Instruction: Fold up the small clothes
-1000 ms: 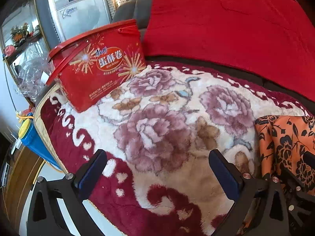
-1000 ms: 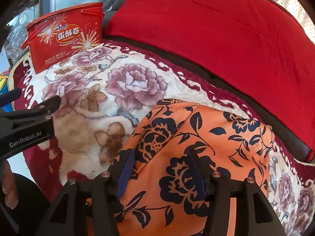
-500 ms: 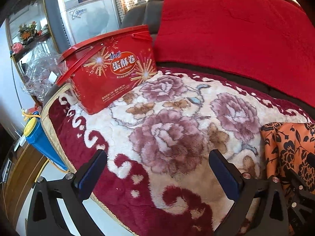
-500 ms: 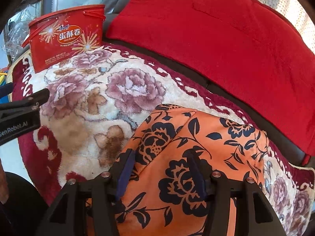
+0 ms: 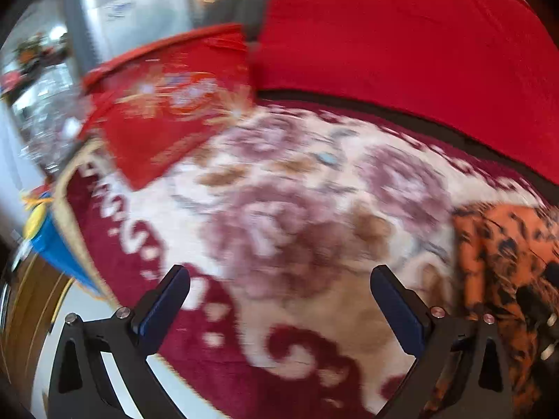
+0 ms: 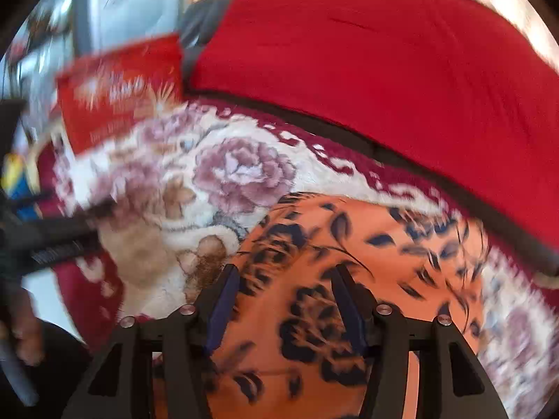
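Two tongs | right tongs (image 6: 284,309) held orange cloth (image 6: 367,262) | left tongs (image 5: 279,310) wide, empty over blanket (image 5: 279,209) | advice: keep grip firm, lay fold flat.

Place: we take this for a home, most likely a living room.
Seating: we see a dark sofa (image 5: 251,3) with a plush floral blanket (image 5: 297,216) spread over its seat and a red throw (image 5: 401,42) draped over its backrest.
Appliance: behind the sofa we make out a tall silver unit (image 5: 136,7), a fridge or a standing air conditioner; we cannot tell which.
Household goods: a red gift box (image 5: 164,111) of snacks stands on the blanket's far corner.
Clutter: we see shelves with ornaments (image 5: 35,56) and crinkled clear plastic bags (image 5: 49,132) at the left, all blurred.
Floor side: a blue container with a yellow cap (image 5: 42,230) stands by the sofa, beside wooden furniture (image 5: 28,307).
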The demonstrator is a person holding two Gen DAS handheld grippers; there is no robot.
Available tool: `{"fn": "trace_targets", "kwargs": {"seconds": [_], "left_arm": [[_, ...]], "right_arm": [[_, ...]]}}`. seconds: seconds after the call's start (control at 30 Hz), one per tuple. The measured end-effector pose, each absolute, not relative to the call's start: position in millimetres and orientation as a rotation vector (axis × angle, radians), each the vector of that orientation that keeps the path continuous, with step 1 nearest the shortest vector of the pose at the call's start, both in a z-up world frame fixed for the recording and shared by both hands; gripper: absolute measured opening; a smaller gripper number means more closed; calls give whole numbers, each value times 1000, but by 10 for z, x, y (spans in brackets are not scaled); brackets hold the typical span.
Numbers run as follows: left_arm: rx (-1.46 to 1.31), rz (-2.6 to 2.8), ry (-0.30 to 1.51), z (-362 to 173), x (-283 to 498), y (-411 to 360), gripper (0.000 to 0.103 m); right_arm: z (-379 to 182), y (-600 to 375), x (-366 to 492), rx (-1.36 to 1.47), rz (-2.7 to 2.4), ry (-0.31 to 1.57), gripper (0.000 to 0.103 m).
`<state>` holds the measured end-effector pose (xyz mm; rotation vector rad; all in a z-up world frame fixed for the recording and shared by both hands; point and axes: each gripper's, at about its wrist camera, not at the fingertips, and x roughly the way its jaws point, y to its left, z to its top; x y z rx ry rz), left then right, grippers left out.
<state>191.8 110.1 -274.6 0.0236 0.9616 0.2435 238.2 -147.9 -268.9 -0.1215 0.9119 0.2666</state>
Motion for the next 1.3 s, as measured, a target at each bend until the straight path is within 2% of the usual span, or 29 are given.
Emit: {"fn": "trace_targets", "kwargs": {"seconds": [0.2,0.33,0.47,0.53,0.77,0.9,1.1,1.17,1.3], "left_arm": [[13,-138,1116,-2917,2188,528,103],[5,-329,1223,-3122,2337,157,103],[-80,-372,1269,-3199,2440,141,102],[-172,-403,1258,-3169,2469,232,102],[-441,-555,1180,-2992,2501,341,102],[-438,-589,1327,-3324,2611,132,102],[-561,-714,1483,-3685,2592,-50,102],[-548,-714,1472,-3681,2603,-96,97],[-548,-679,1475,-3672,2629,-164,76]], "right_arm": [[-2753,-2877,2374,361,226,949,79],[-2914,-3373,2342,552,273,973,79],[-2928,-3671,2273,573,193,943,79],[-2992,-3879,2222,669,195,918,80],[-3520,-3937,2410,925,382,1018,80],[-3539,-3794,2423,927,485,948,82],[-3516,-3551,2473,835,526,958,82],[-3508,-3449,2500,814,531,960,78],[-3536,-3423,2512,837,513,954,58]]}}
